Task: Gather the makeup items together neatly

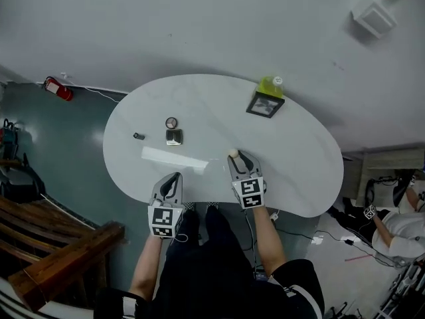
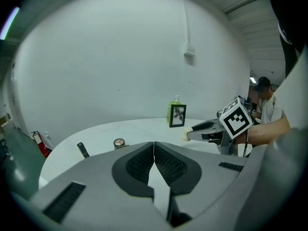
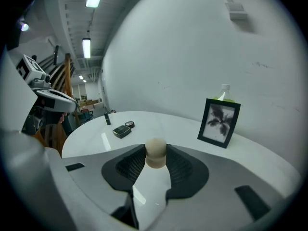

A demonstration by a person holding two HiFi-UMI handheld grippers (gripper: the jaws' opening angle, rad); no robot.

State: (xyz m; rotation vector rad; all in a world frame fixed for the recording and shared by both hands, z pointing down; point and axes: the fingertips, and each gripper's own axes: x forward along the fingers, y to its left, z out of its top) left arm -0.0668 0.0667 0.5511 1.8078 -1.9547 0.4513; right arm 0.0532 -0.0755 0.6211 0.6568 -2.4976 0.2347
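the right gripper [image 3: 155, 163] pinches a beige, egg-shaped makeup sponge [image 3: 156, 151] between its jaw pads, over the near part of the white oval table [image 1: 299, 158]. the left gripper [image 2: 154, 153] has its jaws pressed together with nothing between them; it is over the table's near edge, to the left of the right gripper. on the left part of the table lie a small dark cylindrical tube [image 1: 138, 136], a round compact [image 1: 171, 122] and a dark square compact case [image 1: 174, 137]. the two compacts lie just beside each other; the tube lies near them but apart. at the far side stands a black picture frame [image 1: 265, 104], with a green bottle with a white cap [image 1: 272, 85] just behind it.
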